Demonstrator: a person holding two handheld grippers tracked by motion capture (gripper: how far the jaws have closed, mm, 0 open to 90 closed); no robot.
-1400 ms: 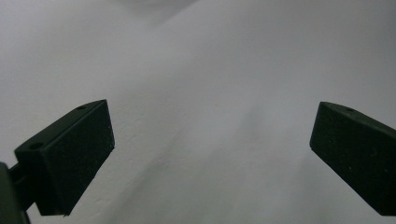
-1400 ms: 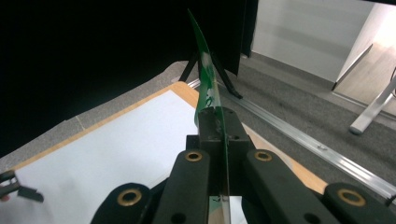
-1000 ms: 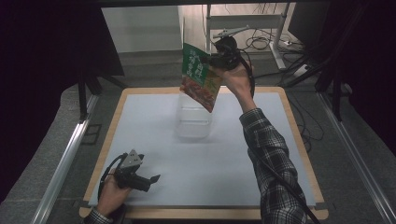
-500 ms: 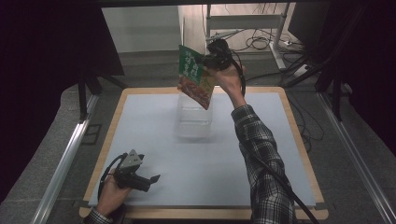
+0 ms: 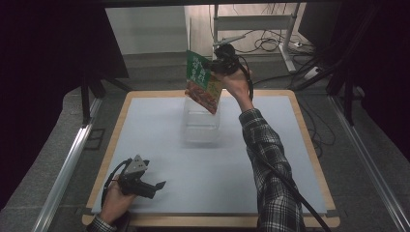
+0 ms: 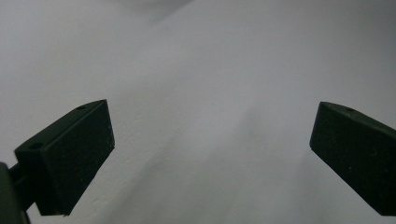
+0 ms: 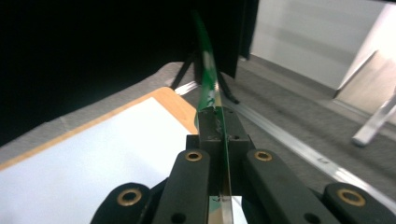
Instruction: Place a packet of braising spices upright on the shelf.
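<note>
Right gripper (image 5: 212,67) pinching a green printed food packet (image 5: 202,82) above a clear plastic container (image 5: 200,123) in the high view, right gripper view showing the packet edge-on (image 7: 210,93), print unreadable, left gripper (image 5: 159,185) jaws spread over the white table mat (image 6: 210,70).

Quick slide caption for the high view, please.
Right tool holds a green food pouch above a clear container; left tool rests open.

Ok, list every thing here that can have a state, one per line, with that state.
Packet: clamped by its edge, held tilted in the air above the container.
Clear container: upright on the white mat, top open, looks empty.
Right gripper: shut on the packet.
Left gripper: open, nothing between the jaws, low over the white mat.
</note>
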